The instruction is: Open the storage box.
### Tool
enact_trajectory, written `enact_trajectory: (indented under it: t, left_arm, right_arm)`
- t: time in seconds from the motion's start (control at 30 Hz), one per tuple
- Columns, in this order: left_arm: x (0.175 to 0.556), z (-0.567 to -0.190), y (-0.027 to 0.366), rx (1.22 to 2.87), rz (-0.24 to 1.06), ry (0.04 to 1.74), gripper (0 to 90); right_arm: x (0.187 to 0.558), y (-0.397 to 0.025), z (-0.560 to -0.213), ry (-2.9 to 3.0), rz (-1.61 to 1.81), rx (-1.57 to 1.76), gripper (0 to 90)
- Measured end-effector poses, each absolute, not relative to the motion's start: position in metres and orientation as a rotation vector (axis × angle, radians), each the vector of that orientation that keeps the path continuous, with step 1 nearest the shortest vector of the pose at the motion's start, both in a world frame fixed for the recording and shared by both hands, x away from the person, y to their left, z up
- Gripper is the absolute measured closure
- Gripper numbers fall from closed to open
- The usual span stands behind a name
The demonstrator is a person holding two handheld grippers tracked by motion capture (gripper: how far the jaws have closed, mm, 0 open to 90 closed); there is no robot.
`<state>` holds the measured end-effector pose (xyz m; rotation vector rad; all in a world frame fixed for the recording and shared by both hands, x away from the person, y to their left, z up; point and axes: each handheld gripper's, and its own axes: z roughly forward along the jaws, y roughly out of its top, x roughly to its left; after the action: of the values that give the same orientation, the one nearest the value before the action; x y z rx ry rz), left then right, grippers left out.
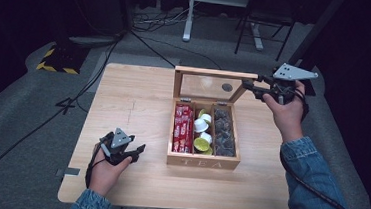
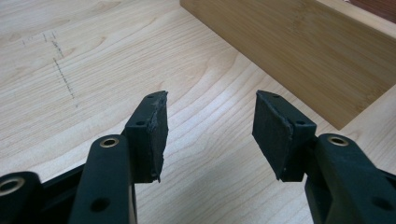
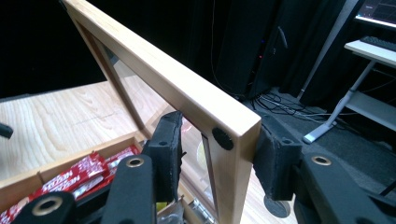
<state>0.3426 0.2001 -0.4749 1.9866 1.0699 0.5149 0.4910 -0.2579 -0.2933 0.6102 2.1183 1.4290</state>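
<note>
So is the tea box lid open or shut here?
Open: the lid stands upright behind the exposed compartments, its corner between the right gripper jaws.

A dim recording studio or lab: a pale wooden table (image 1: 138, 101) stands alone on grey carpet (image 1: 22, 116), black curtains behind it. Beyond the table, loose cables (image 1: 155, 22) trail past a white desk leg (image 1: 188, 19), with yellow-black hazard tape (image 1: 56, 66) to its left.

A pale wooden table (image 1: 140, 86) carries an open tea box (image 1: 203, 161).
</note>
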Motion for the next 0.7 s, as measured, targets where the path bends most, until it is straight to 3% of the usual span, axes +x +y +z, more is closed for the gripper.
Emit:
enact_trajectory:
  t: [0.7]
  left_arm:
    - [0.343,-0.477,0.198,2.03,0.494,1.037,47.9]
  right_arm:
    - [0.546,-0.25,-0.292,2.127,1.446,0.776,57.3]
